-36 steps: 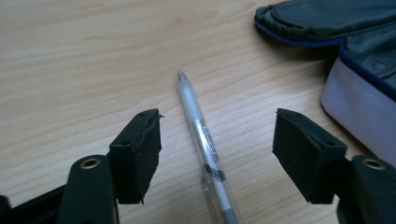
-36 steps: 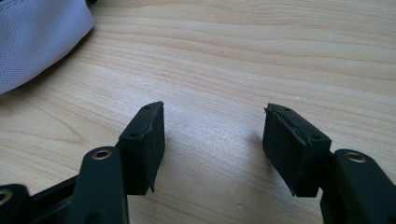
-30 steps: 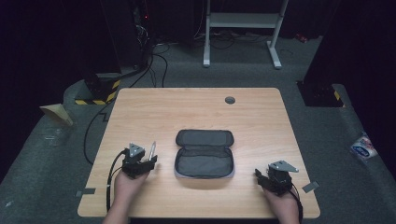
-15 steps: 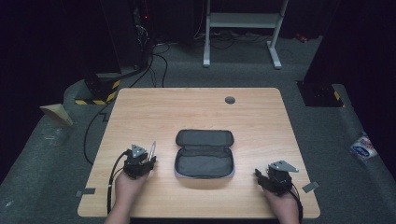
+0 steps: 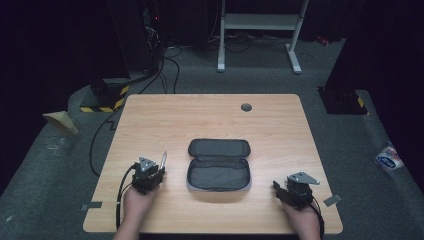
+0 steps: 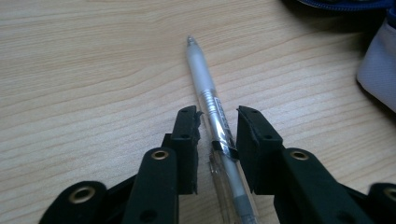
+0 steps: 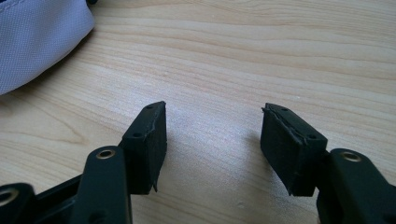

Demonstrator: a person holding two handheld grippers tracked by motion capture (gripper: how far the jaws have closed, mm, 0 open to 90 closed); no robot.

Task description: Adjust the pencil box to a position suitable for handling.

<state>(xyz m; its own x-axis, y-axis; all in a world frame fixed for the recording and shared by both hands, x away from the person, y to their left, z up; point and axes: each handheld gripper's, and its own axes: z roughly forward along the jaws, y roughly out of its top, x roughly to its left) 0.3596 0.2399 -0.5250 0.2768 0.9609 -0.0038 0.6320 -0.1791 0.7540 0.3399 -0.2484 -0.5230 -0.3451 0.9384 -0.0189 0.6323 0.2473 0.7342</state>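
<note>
A translucent white pen (image 6: 208,100) lies on the wooden table (image 5: 210,120), its tip pointing away from me. My left gripper (image 6: 218,122) straddles the pen. Its jaws have just been closing on the barrel, and a thin gap still shows on the left side. In the high view the pen (image 5: 163,159) pokes out ahead of the left gripper (image 5: 158,171) near the table's front left. My right gripper (image 7: 212,123) rests open on bare wood at the front right, nothing between its fingers. In the high view the right gripper (image 5: 280,189) sits right of the case.
An open dark zip case (image 5: 219,165) with a grey lining lies between the two hands; its edge shows as the case (image 6: 378,70) and the case (image 7: 37,37). A round cable port (image 5: 246,107) sits near the table's far edge.
</note>
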